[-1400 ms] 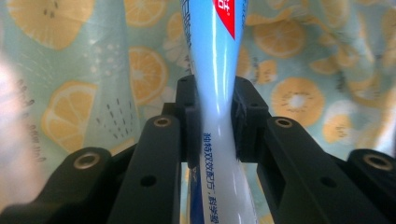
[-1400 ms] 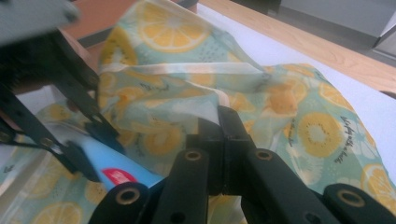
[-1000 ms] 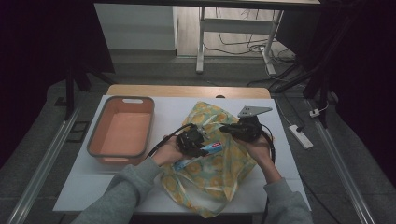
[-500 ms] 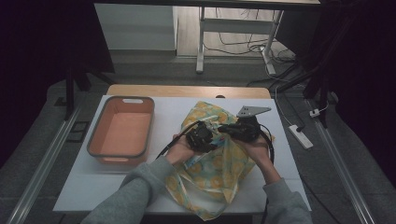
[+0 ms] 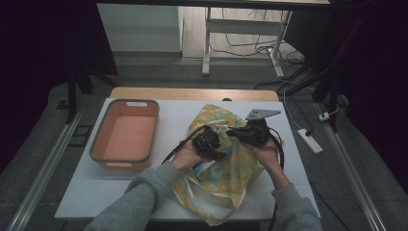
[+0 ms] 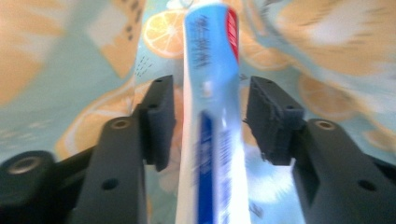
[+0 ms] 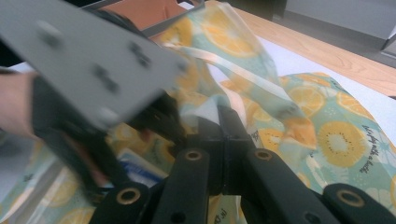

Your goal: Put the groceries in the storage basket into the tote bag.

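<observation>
Judged tube (image 6: 210,121) light and slippery between just-opened left gripper (image 6: 210,119) pads, best gripped mid-body; right gripper (image 7: 224,119) pinched shut on soft bag (image 5: 226,168) rim at 12 o'clock.

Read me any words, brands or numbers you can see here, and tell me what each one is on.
Toothpaste tube, left gripper view: white characters on the blue band and red patch, too blurred to read.
Orange-print bag, right gripper view: one line of dark script at the right edge, too small and tilted to read.
Orange bin, high view: no text that can be seen.
</observation>
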`<state>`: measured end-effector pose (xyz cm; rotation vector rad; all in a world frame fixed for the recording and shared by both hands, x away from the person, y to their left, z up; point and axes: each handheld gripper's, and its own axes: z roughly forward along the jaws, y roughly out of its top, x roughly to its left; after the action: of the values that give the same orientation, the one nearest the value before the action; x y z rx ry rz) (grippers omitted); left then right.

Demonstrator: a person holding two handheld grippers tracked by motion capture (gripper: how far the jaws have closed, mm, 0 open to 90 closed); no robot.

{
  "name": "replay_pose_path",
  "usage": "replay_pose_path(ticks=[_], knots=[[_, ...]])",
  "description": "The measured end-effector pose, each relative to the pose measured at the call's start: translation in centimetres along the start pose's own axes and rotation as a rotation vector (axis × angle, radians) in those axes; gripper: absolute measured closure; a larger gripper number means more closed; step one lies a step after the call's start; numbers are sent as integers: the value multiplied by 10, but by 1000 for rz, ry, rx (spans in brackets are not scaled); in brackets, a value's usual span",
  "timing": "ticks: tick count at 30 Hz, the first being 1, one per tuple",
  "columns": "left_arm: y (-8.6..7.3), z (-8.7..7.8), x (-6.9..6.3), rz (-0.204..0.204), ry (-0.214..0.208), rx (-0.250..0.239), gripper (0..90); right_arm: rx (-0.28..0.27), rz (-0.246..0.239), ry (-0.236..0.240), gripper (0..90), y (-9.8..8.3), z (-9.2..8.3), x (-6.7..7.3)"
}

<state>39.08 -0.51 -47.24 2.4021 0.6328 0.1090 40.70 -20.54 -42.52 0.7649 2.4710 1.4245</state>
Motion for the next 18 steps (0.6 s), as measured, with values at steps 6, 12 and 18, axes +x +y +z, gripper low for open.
replay_pose_path(ticks=[6,12,18], knots=[[-12,-37,-9,17,-34,-66,452,12,7,0,896,-2,2,-2],[-36,-75,-8,21,-40,-128,433,31,0,1,895,-5,5,-1],[-64,-106,3,-18,20,-161,426,45,8,2,895,-9,6,1]])
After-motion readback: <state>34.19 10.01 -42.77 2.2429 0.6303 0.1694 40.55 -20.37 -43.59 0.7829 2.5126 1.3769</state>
